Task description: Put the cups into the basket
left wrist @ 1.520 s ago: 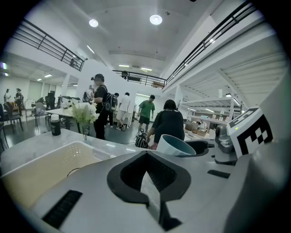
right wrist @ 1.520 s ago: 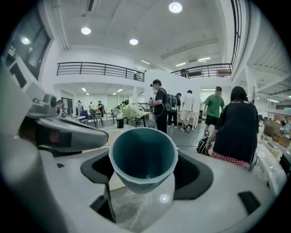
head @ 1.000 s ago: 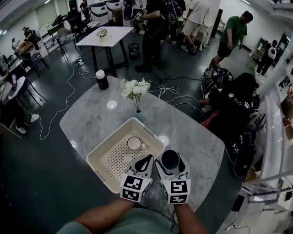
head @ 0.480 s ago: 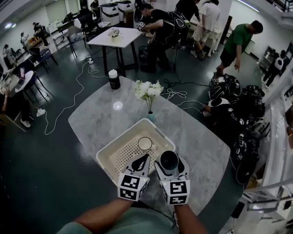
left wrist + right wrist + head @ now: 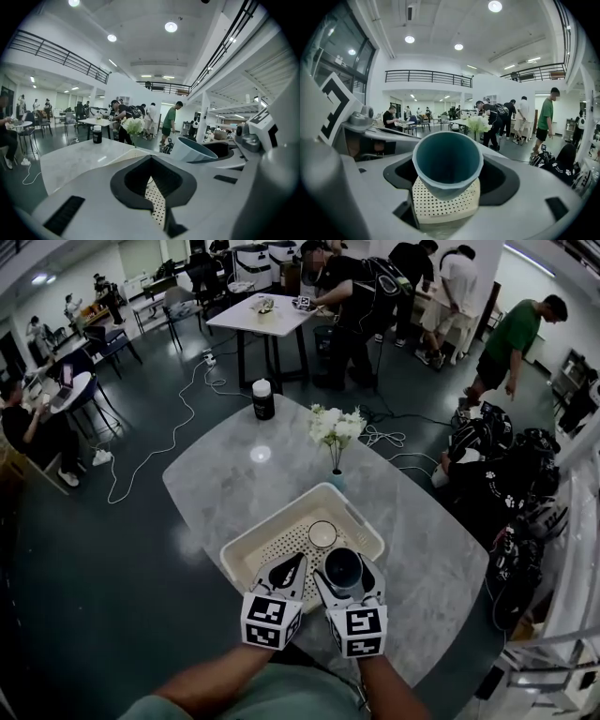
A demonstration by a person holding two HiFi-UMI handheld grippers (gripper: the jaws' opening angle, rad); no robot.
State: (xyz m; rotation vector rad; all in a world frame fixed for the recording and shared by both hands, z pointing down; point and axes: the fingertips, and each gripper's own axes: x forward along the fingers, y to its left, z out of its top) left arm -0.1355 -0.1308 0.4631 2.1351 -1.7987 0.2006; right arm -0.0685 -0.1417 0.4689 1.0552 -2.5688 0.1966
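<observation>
Cup point(image 5: 447, 161) is seen clamped in the right gripper point(image 5: 346, 574) above the basket point(image 5: 246, 554) at the near edge of the table point(image 5: 211, 488); the left gripper point(image 5: 292, 566) is closed up, empty. It should be lowered upright beside the white cup point(image 5: 322, 534) before release, w/o tipping.

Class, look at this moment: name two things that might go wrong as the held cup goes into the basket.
1. Released here, the teal cup in the right gripper may strike the white cup already in the basket and tip.
2. Reaching further forward could knock the flower vase by the basket's far rim.
</observation>
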